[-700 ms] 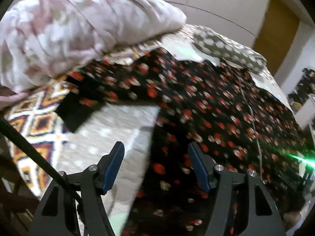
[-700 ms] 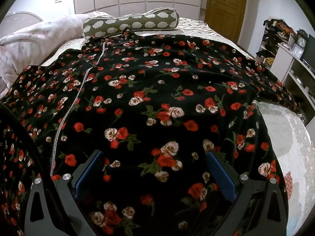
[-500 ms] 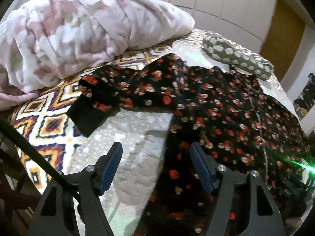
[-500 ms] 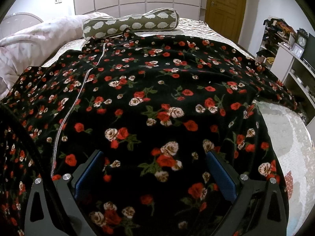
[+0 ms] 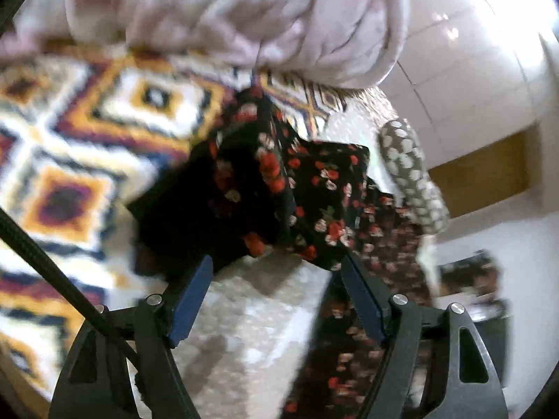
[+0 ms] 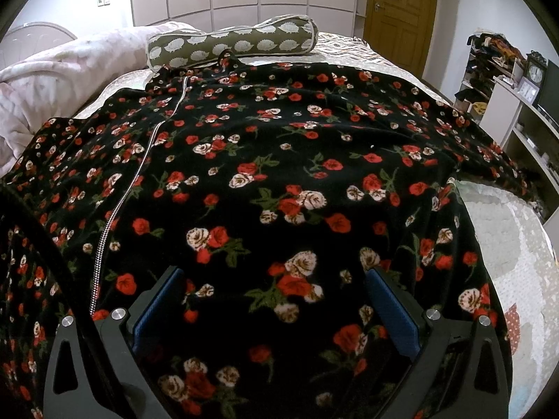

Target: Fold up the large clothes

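A large black garment with red and white roses [image 6: 279,181] lies spread flat over the bed, its silver zipper [image 6: 122,202] running down the left part. My right gripper [image 6: 276,300] hangs open just above the cloth near its lower middle, nothing between its pads. In the left wrist view the garment's sleeve [image 5: 265,188] lies stretched out to the left, its dark cuff end [image 5: 181,223] just beyond my left gripper [image 5: 276,272]. That gripper is open, with only the pale bedspread between its fingers. This view is blurred.
A rolled pink-and-white duvet [image 5: 244,10] sits behind the sleeve on a patterned orange and white blanket [image 5: 70,160]. An olive bolster pillow [image 6: 234,43] lies at the garment's far end. Shelves [image 6: 517,111] stand right of the bed, a wooden door [image 6: 398,10] behind.
My left gripper has swung left and closer to the sleeve's cuff, so the sleeve now fills the middle of its view. The right gripper has stayed still over the garment.
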Demonstrator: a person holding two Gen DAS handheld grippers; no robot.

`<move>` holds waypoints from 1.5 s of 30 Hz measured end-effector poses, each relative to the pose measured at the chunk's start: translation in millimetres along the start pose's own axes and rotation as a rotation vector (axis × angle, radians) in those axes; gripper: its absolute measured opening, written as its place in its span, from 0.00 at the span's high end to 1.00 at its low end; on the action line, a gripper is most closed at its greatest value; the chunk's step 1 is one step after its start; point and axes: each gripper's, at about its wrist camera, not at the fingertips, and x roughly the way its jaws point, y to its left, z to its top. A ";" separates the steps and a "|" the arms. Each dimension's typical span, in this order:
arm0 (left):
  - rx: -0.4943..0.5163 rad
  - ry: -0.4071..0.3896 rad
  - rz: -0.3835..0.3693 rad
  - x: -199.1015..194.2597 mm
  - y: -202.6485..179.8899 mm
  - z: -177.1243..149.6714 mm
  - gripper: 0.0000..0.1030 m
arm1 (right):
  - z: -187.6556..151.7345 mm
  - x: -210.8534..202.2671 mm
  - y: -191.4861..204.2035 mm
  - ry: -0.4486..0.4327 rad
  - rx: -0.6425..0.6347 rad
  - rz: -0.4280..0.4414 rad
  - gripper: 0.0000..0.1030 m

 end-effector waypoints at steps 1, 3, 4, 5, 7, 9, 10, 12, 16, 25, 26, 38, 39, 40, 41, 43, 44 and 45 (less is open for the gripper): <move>-0.020 0.016 -0.009 6.2 1.1 1.1 0.27 | -0.1 0.1 -0.1 0.002 0.002 0.003 0.00; -0.038 0.030 0.049 21.2 1.2 7.5 0.31 | 0.1 0.2 0.2 0.004 0.006 0.007 0.00; -0.047 0.022 0.085 24.2 1.8 12.0 0.53 | -0.2 0.2 0.1 0.004 0.005 0.007 0.00; -0.059 0.008 0.130 25.8 2.7 18.7 0.67 | -0.2 0.3 0.0 0.007 0.009 0.011 0.00; -0.068 -0.024 0.170 20.7 2.2 36.9 0.89 | -0.2 0.4 0.3 0.008 0.009 0.013 0.00; -0.003 -0.146 0.231 -6.5 -14.0 53.3 0.92 | -0.1 0.5 0.6 0.009 0.010 0.014 0.00; 0.048 -0.210 0.265 -20.8 -24.8 56.8 0.97 | -0.2 0.5 0.6 0.011 0.011 0.016 0.00; 0.190 -0.389 0.389 -57.9 -51.4 58.2 0.99 | -0.1 0.5 1.0 0.010 0.011 0.015 0.00; 0.190 -0.501 0.466 -98.5 -40.6 59.9 0.48 | 0.0 0.6 1.1 0.014 0.015 0.020 0.00; -0.041 -0.231 0.258 -57.0 54.4 32.9 0.41 | 0.0 0.9 2.4 0.026 0.020 0.028 0.00; -0.039 -0.205 0.247 -46.0 57.4 30.5 0.41 | 0.0 1.1 2.5 0.028 0.022 0.031 0.00; 0.152 -0.235 0.470 -21.2 26.6 51.1 0.96 | -0.5 1.8 4.2 0.048 0.030 0.044 0.00; 0.159 -0.294 0.537 -40.1 25.3 65.1 0.96 | -0.4 1.8 4.5 0.049 0.030 0.044 0.00; 0.155 -0.325 0.566 -52.7 25.6 74.1 0.96 | -0.6 1.8 4.8 0.050 0.029 0.043 0.00; 0.151 -0.355 0.588 -65.2 25.9 81.9 0.96 | -0.6 1.8 4.9 0.051 0.030 0.044 0.00; 0.157 -0.400 0.608 -89.7 26.6 96.5 0.96 | -0.5 1.9 5.0 0.055 0.032 0.047 0.00; 0.162 -0.407 0.606 -96.1 26.6 99.9 0.96 | -0.5 2.0 5.1 0.058 0.033 0.049 0.00; 0.171 -0.414 0.608 -101.7 26.4 102.0 0.96 | -0.4 2.0 5.3 0.059 0.033 0.049 0.00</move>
